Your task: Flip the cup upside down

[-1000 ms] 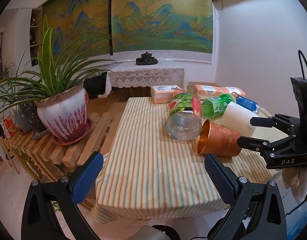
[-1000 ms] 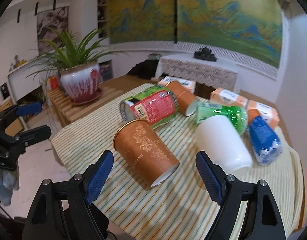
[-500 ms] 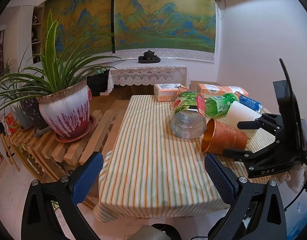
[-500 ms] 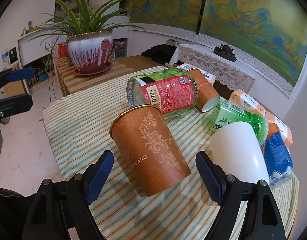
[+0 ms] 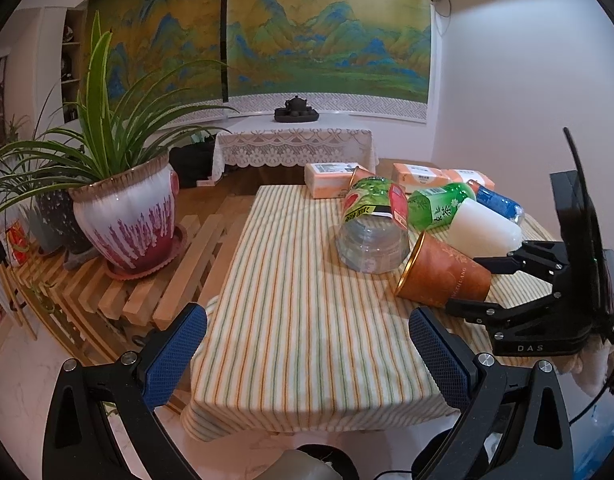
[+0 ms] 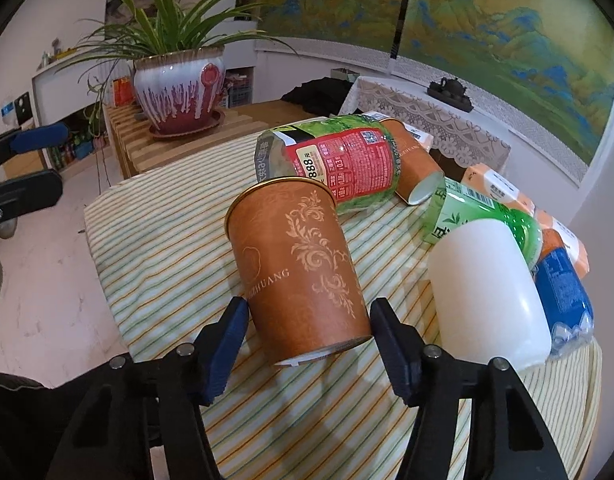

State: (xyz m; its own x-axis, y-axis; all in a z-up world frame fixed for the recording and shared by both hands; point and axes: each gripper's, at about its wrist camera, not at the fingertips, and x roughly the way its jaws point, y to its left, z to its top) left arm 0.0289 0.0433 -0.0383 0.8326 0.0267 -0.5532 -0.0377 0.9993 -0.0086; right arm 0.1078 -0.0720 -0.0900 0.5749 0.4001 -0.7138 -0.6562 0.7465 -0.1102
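Two grippers: one per hand, both in view
Right gripper [image 6: 309, 314]: fingers either side of the brown cup's base end; pads at or just off the wall, firm contact can't be confirmed; not fully closed
Right gripper, other view [image 5: 477, 282]: black fingers above and below the cup's base end
Left gripper [image 5: 307, 350]: spread wide, nothing between the blue pads; hangs over the near edge of the table, well apart from the cup
Brown cup [image 6: 297, 262]: paper, gold floral print, gold rim; on its side on the striped cloth, tilted, mouth toward the plant side, base toward the right gripper
Cup in left view [image 5: 443, 270]: right part of the table, mouth facing left, just beside the clear bottle's base
Table [image 5: 299, 292]: green/orange striped cloth over it
Big bottle [image 6: 333, 164]: lying down, red-green label, just behind the cup
White cup [image 6: 493, 290]: on its side, right of the brown cup, near but apart
Green bottle [image 6: 487, 214]: lying behind the white cup, touching it
Blue bottle [image 6: 563, 290]: lying at far right, against the white cup
Second brown cup [image 6: 417, 166]: on its side behind the big bottle, open end showing
Orange cartons [image 5: 333, 178]: at the table's far edge
Potted plant [image 5: 127, 216]: glazed white-red pot on the slatted wooden bench left of the table
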